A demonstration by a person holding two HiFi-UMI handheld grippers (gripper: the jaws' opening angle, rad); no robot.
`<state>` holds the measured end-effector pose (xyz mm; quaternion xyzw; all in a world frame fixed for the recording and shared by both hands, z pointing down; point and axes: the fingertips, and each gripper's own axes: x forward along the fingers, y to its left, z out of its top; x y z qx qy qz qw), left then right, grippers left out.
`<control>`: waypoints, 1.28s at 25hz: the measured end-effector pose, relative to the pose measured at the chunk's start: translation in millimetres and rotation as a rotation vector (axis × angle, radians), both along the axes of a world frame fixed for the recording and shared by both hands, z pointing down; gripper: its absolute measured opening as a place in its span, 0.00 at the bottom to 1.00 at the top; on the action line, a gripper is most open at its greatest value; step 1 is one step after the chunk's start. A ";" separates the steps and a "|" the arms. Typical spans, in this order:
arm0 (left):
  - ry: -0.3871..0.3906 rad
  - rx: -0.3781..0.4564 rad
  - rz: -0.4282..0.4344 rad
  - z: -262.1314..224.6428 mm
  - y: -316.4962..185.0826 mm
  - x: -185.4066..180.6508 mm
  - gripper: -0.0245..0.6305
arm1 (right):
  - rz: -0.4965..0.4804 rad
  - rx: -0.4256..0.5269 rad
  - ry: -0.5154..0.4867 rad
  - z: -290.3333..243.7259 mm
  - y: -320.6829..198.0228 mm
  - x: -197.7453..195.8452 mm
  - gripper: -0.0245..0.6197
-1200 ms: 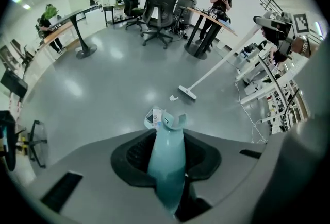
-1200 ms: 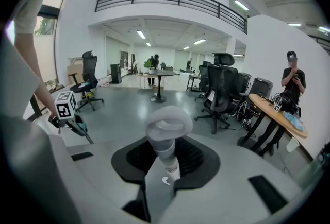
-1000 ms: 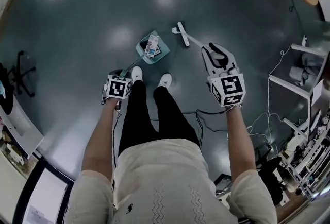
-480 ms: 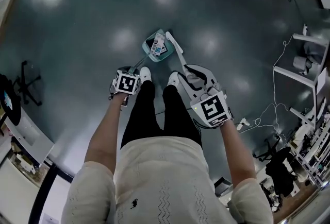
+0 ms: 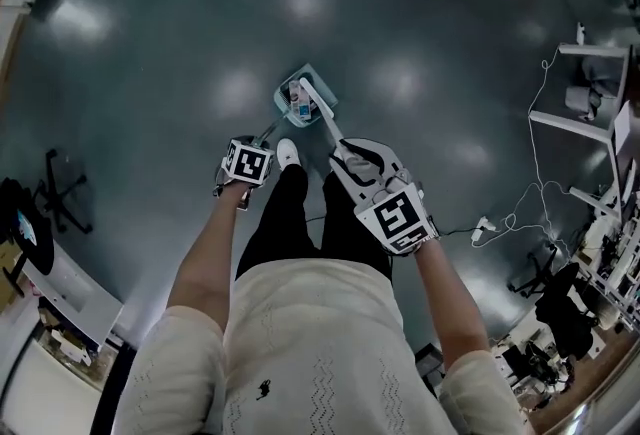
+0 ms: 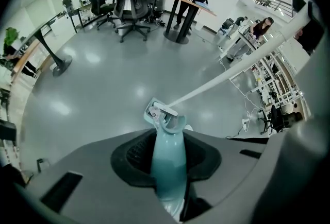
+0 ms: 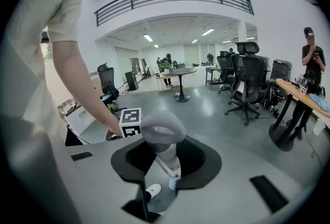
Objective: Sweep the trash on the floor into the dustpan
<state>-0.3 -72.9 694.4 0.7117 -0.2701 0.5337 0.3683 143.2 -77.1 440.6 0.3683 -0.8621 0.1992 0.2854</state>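
Head view: the teal dustpan point(image 5: 284, 104) holds the trash point(image 5: 297, 94). The broom head point(image 5: 316, 103) rests at its right edge, with the pole slanting back to the right gripper point(image 7: 162, 156) — jaws clamped on the grip. The left gripper point(image 6: 167, 171) grips the dustpan's handle.

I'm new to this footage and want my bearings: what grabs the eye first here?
The teal dustpan stands out on the dark floor just ahead of the person's white shoes, with trash in it and its handle clamped in the left gripper. Next comes the white broom, held in the right gripper, its head over the pan.
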 end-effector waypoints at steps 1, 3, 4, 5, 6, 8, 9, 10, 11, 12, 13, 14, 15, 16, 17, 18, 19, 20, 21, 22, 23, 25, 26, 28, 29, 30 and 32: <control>0.001 -0.003 0.002 0.0 0.0 -0.1 0.20 | 0.014 0.000 -0.005 1.6 -1.1 -2.8 0.21; -0.008 -0.006 0.005 -0.7 1.5 2.2 0.20 | 0.033 -0.003 -0.014 2.9 -3.4 -5.2 0.21; -0.020 -0.006 0.008 -1.6 3.3 3.3 0.20 | 0.037 -0.007 -0.017 2.8 -3.4 -5.3 0.21; -0.034 -0.004 0.013 -2.7 4.8 3.7 0.20 | 0.036 -0.010 -0.016 2.8 -2.7 -5.0 0.21; -0.042 -0.001 0.015 -3.3 6.3 4.8 0.20 | 0.034 -0.011 -0.012 2.8 -1.7 -4.5 0.21; -0.027 -0.007 0.010 -1.6 10.1 9.6 0.20 | 0.032 -0.014 -0.007 3.4 -0.4 -3.2 0.21; -0.021 -0.009 0.009 -0.7 11.3 10.6 0.20 | 0.034 -0.015 -0.006 3.8 0.1 -2.4 0.21; -0.018 -0.009 0.008 -0.1 12.1 11.0 0.20 | 0.037 -0.016 -0.006 4.1 0.9 -1.3 0.21; -0.016 -0.007 0.008 0.3 12.7 11.0 0.20 | 0.039 -0.017 -0.005 4.4 2.1 0.0 0.21; -0.015 -0.006 0.007 0.5 12.8 11.0 0.20 | 0.041 -0.016 -0.004 4.6 3.2 0.9 0.21; -0.014 -0.004 0.006 0.7 12.6 10.9 0.20 | 0.041 -0.015 -0.003 4.9 4.1 1.3 0.21; -0.015 -0.002 0.005 0.9 12.2 10.7 0.20 | 0.039 -0.015 -0.002 5.4 4.9 1.3 0.21; -0.018 0.000 0.004 1.3 12.2 10.6 0.20 | 0.037 -0.014 -0.001 6.0 5.9 1.1 0.21; -0.021 0.003 0.001 2.0 12.7 10.4 0.20 | 0.036 -0.015 0.000 6.6 7.1 0.8 0.21; -0.025 0.004 -0.003 2.7 13.6 10.1 0.20 | 0.035 -0.016 0.001 7.0 8.4 0.5 0.21; -0.030 0.003 -0.008 3.5 14.6 9.7 0.20 | 0.036 -0.016 0.000 7.2 9.3 0.0 0.21; -0.034 0.002 -0.013 4.1 15.3 9.2 0.20 | 0.038 -0.016 -0.001 7.3 9.8 -0.5 0.21; -0.038 0.002 -0.015 4.7 15.8 8.9 0.20 | 0.040 -0.014 -0.002 7.4 10.1 -1.2 0.21; -0.042 0.003 -0.014 5.4 16.4 8.7 0.20 | 0.041 -0.013 -0.004 7.5 10.4 -1.7 0.21; -0.046 0.004 -0.011 5.8 16.9 8.7 0.20 | 0.042 -0.012 -0.004 7.6 10.7 -2.1 0.21; -0.048 0.006 -0.007 5.9 17.0 9.1 0.20 | 0.043 -0.010 -0.004 7.4 10.8 -1.9 0.21; -0.047 0.010 0.000 5.8 16.3 11.0 0.20 | 0.046 -0.008 0.001 7.1 10.6 0.0 0.21; -0.044 0.011 0.003 6.0 16.1 11.7 0.20 | 0.048 -0.008 0.006 7.1 10.8 0.8 0.21; -0.035 0.005 0.012 8.5 16.8 8.2 0.20 | 0.053 -0.008 0.014 8.6 11.4 -2.8 0.21; -0.035 0.000 0.016 11.1 17.3 0.6 0.20 | 0.055 -0.010 0.015 10.8 11.2 -9.4 0.21; -0.049 -0.004 0.020 13.8 18.3 -13.3 0.20 | 0.053 -0.014 0.008 14.6 11.0 -19.8 0.21; -0.141 0.009 0.033 14.1 19.7 -61.2 0.20 | 0.036 -0.033 -0.031 25.4 14.1 -48.4 0.21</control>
